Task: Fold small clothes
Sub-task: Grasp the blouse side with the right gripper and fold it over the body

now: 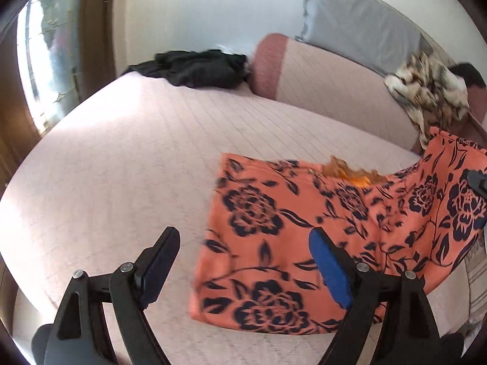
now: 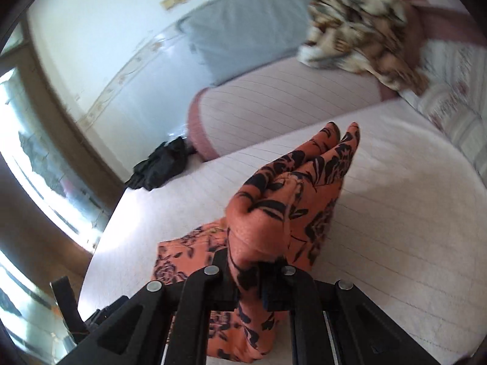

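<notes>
An orange garment with dark flowers (image 1: 274,231) lies on the pale quilted bed (image 1: 106,167); its right side is lifted off the cover. My left gripper (image 1: 243,231) hovers open over the garment's left edge. One blue-padded finger (image 1: 328,261) is above the cloth and the other is above bare bed, neither touching. In the right wrist view my right gripper (image 2: 261,264) is shut on a bunched fold of the garment (image 2: 289,188), which stands up over the jaws and hides the pads. The rest of the garment trails down to the bed.
A black garment (image 1: 194,67) lies at the far end of the bed by the wall. A pink bolster (image 1: 319,73), a grey pillow (image 1: 359,27) and a brown-and-cream patterned cloth (image 1: 426,91) line the back. A bright window (image 1: 39,60) is on the left.
</notes>
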Available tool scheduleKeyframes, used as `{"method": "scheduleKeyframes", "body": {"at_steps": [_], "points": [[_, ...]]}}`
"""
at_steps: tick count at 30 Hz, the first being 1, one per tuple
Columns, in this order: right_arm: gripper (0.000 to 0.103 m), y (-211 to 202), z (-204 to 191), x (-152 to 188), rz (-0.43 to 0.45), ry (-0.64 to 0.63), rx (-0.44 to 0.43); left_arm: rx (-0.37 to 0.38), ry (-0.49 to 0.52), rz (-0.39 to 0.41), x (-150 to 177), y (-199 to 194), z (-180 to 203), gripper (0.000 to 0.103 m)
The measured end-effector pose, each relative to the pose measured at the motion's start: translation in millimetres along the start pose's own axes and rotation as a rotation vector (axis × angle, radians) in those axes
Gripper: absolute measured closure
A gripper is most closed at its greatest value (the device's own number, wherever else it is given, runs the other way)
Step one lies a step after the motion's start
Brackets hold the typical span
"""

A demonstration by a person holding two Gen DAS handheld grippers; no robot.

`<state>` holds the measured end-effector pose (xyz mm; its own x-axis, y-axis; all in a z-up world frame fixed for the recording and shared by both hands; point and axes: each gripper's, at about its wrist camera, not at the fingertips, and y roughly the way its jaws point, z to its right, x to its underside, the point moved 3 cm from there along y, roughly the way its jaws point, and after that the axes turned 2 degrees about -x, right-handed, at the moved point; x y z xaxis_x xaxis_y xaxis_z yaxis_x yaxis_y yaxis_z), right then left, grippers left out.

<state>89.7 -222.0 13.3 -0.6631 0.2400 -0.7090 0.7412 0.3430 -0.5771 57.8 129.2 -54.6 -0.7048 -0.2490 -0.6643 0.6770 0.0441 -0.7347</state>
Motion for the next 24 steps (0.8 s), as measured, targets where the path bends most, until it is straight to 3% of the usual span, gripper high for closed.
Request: {"method": "scheduleKeyframes", "body": {"at_steps": [2,5,7,9,11,14,16,18,20,24], "points": [[0.093,19.0,-58.9,10.8,-0.031,-0.135,-0.06,-0.058,-0.06,0.019,-2.2,-6.4,-39.0,0.016],[0.093,67.2,-122.2,60.6,-0.154,-0.29,-0.123,-0.12,-0.144,-0.019,4.5,1.7,-89.7,0.016],[0.093,116.9,-137.9,110.4,-0.317,-0.346,-0.131,-0.128,-0.203,-0.067,12.1,10.5,-112.3,0.016],[0.092,165.5,-129.8,159.9,-0.52,-0.314,-0.112,-0.111,-0.226,-0.089,17.4,14.1,-121.2,0.016],[0.093,159.9,-131.1,161.9,-0.463,-0.31,-0.117,-0.102,-0.219,-0.07,19.4,9.7,-123.0,0.016],[0.089,156.9,-128.3,153.5,-0.489,-0.291,-0.152,-0.039,-0.229,-0.077,16.3,9.5,-116.9,0.016],[0.081,158.2,-125.4,153.5,-0.508,-0.304,-0.171,0.021,-0.222,-0.078,13.5,7.8,-106.2,0.016],[0.068,152.5,-123.8,154.9,-0.494,-0.322,-0.197,0.094,-0.215,-0.083,10.4,6.4,-93.1,0.016],[0.043,146.5,-126.4,162.3,-0.483,-0.304,-0.227,0.181,-0.228,-0.113,9.1,8.0,-81.2,0.016],[0.035,135.2,-136.1,165.1,-0.455,-0.309,-0.25,0.331,-0.25,-0.164,4.0,16.7,-64.3,0.016]]}}
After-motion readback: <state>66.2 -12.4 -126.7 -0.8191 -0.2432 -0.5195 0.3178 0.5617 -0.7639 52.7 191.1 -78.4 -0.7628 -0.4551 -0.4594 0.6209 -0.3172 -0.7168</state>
